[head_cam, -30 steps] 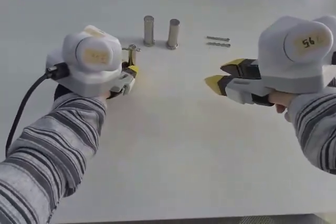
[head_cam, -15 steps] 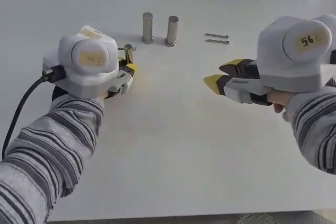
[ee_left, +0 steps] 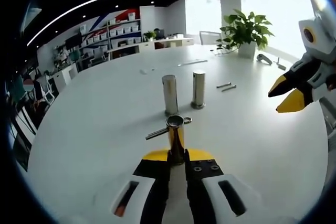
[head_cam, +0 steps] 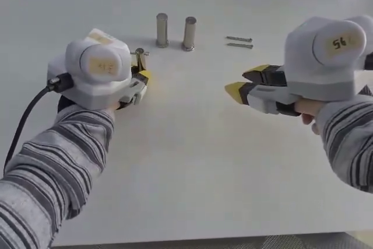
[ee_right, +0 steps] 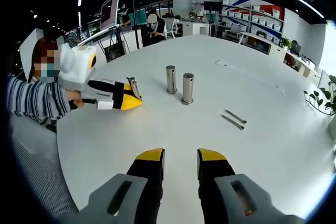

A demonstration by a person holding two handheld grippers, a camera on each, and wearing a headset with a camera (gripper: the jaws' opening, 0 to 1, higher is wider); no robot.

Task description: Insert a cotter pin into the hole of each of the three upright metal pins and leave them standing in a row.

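Fingers (ee_left: pixel 155 156) of the left gripper (ee_left: pixel 177 154) clamped a metal pin (ee_left: pixel 175 136) between them, cotter pin (ee_left: pixel 157 131) through its top; right gripper (ee_right: pixel 180 157) gaped empty.

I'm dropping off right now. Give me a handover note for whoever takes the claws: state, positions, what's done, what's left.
Left claw: shut on a pin that has a cotter through its hole.
Right claw: open, empty, over the table.
Left bare pin and right bare pin stand upright side by side, beyond the left claw. Two loose cotters lie flat to their right.
Done: one pin of three fitted.
Left: stand the held pin in line with the other two, then put a loose cotter through each bare pin.
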